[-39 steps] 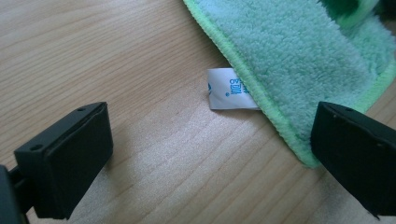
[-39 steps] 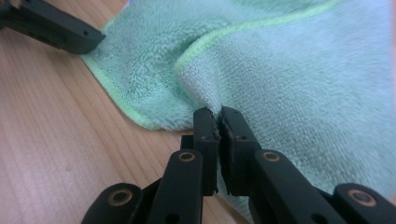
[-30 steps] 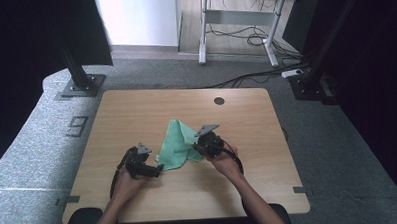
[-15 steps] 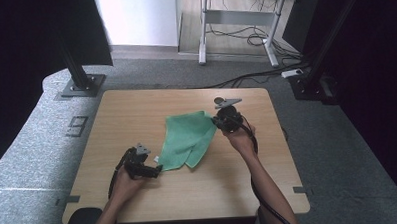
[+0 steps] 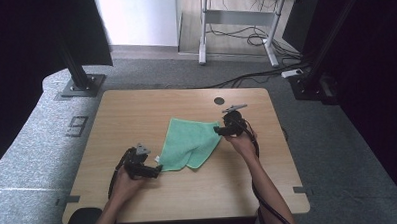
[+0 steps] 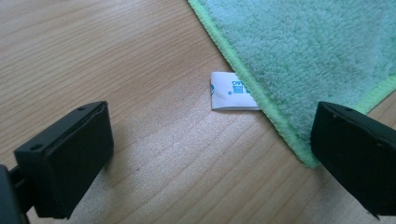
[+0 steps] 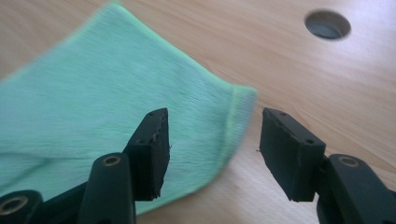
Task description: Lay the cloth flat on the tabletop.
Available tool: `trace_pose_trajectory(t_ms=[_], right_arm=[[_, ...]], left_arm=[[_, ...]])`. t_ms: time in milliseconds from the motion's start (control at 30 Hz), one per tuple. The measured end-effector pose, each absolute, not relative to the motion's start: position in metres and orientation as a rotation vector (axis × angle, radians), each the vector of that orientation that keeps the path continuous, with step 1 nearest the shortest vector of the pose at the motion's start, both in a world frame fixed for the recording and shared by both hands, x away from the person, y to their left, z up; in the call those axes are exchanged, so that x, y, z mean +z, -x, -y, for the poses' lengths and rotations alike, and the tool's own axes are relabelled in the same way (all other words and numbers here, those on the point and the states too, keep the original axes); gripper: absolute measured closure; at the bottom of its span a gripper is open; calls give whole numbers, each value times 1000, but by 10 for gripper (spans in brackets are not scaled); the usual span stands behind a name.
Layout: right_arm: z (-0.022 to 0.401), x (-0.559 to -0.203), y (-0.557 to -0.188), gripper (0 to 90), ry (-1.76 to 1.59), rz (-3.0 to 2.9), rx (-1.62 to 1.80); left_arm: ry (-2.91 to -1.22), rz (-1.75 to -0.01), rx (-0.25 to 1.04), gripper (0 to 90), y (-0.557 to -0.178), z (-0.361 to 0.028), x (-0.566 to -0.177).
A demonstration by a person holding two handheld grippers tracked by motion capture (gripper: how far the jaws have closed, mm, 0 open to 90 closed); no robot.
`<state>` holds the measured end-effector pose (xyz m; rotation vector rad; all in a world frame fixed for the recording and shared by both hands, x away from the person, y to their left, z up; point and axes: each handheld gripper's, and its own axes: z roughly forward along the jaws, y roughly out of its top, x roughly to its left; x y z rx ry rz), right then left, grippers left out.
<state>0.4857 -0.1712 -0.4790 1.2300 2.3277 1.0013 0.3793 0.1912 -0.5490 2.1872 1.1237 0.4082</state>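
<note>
From above, you have the green cloth [image 5: 190, 144] lying on the wooden table [image 5: 136, 114] between your two tools: your left gripper [image 5: 157, 169] sits just beside its near-left corner, and your right gripper [image 5: 217, 130] sits at its far-right corner, near the round hole [image 5: 219, 101] in the tabletop. In your left gripper view, the jaws stand spread wide and hold nothing; the cloth's hemmed corner [image 6: 299, 144] lies close by the right-hand jaw, with a white label [image 6: 231, 91] poking out from the edge between them. In your right gripper view, the jaws are also parted and empty, the cloth's raised corner [image 7: 236, 105] lying in the gap ahead of them.
</note>
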Motion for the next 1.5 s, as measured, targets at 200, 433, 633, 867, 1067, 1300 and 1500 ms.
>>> trace_pose_trajectory(t_ms=[200, 433, 633, 867, 1067, 1300, 1500], right_arm=[[150, -478, -450, 513, -1120, -2443, 1052], [116, -504, -413, 611, -1030, -2586, 1077], [91, -524, -392, 737, -908, -2656, 975], [101, -532, -384, 823, -917, -2641, 936], [130, -532, -379, 814, -979, -2605, 919], [162, -532, -376, 797, -1042, -2563, 892], [177, -532, -373, 784, -1077, -2554, 889]], left_arm=[[-2188, -1124, 408, 0, -379, -191, -549], [-2189, -1125, 407, 0, -379, -191, -549], [-2190, -1124, 407, 0, -379, -191, -549], [-2187, -1128, 407, 0, -379, -191, -549], [-2186, -1131, 408, 0, -379, -191, -549], [-2185, -1132, 408, 0, -379, -191, -549], [-2184, -1137, 410, 0, -376, -191, -549]])
